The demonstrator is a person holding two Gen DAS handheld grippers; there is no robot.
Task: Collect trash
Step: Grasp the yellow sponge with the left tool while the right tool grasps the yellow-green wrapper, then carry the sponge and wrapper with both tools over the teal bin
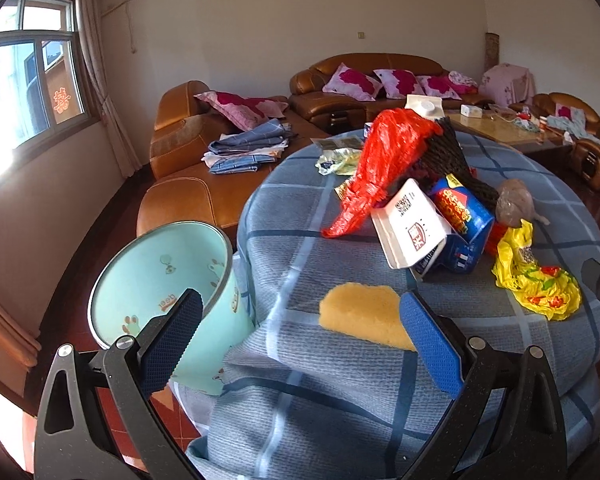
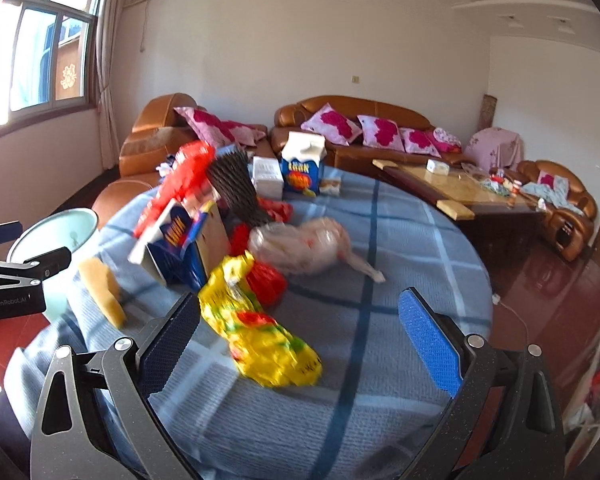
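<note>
Trash lies on a round table with a blue checked cloth [image 1: 340,400] [image 2: 380,360]. It includes a yellow sponge [image 1: 360,314] [image 2: 102,288], a yellow wrapper [image 1: 536,280] [image 2: 260,336], a red plastic bag [image 1: 384,160] [image 2: 184,176], a white and blue carton [image 1: 424,228] [image 2: 176,240], black foam netting [image 1: 452,156] [image 2: 234,190] and a clear bag [image 1: 514,202] [image 2: 308,248]. A mint trash bin [image 1: 160,280] [image 2: 56,240] stands left of the table. My left gripper [image 1: 300,340] is open and empty, just short of the sponge. My right gripper [image 2: 300,340] is open and empty over the yellow wrapper.
A second blue carton [image 2: 302,168] and a white box [image 2: 267,176] stand at the table's far edge. Brown leather sofas [image 1: 364,84] [image 2: 352,128] with pink pillows line the far wall. A wooden coffee table [image 2: 460,188] stands at right.
</note>
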